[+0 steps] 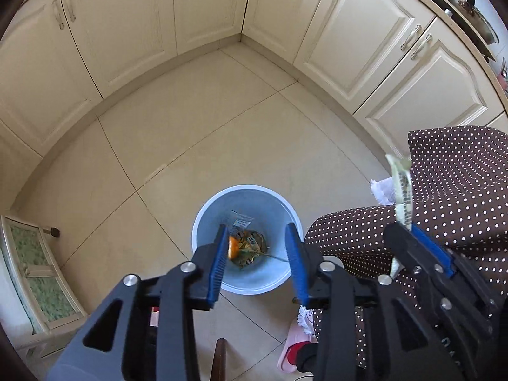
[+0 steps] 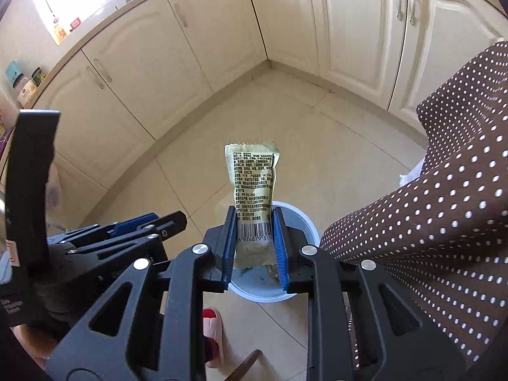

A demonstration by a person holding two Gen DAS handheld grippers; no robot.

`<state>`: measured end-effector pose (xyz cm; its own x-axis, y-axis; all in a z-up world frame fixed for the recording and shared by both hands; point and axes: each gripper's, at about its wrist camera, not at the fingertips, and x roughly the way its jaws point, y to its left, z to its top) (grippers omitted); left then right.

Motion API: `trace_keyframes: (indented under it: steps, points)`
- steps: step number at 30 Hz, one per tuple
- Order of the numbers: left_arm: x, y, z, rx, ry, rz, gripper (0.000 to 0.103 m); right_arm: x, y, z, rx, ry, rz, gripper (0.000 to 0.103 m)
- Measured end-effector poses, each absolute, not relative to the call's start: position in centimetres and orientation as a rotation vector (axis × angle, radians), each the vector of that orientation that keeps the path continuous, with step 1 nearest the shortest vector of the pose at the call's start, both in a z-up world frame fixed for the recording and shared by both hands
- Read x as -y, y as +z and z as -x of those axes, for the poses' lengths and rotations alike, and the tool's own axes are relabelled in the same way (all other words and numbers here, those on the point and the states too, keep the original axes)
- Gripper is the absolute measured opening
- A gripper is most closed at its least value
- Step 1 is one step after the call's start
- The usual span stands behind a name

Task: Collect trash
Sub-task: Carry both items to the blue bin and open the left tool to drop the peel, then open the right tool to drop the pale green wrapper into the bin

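Trash wrapper, barcode reading "6 976879 310", sits gripped in the right gripper jaws. Left gripper jaws stand apart over the bin, orange peel beside one.

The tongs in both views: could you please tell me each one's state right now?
Left tongs: open, an orange peel scrap beside one pad.
Right tongs: closed on a pale green printed wrapper.
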<state>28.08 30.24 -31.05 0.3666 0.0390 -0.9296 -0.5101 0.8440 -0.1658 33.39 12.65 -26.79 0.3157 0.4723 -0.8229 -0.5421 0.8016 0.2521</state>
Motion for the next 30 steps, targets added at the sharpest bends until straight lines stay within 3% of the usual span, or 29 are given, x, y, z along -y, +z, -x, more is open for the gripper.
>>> trace_keyframes:
  steps: [12, 19, 23, 30]
  points:
    - [-30.9, -29.3, -26.8, -1.103, 0.383, 0.479, 0.037, -13.7, -26.7, -33.1, -1.041, 0.696, 0.082, 0.023]
    - [-31.2, -27.4, -25.9, -1.054, 0.392, 0.483, 0.037, -13.7, -25.4, -32.9, -0.972, 0.698, 0.05, 0.03]
    - [-31.2, -26.0, -25.3, -1.019, 0.404, 0.476, 0.037, -13.2, -24.2, -32.5, -0.926, 0.681, 0.048, 0.044]
    - [-29.3, -21.9, -24.0, -0.892, 0.371, 0.426, 0.037, -11.0, -19.5, -30.2, -0.802, 0.65, 0.047, 0.044]
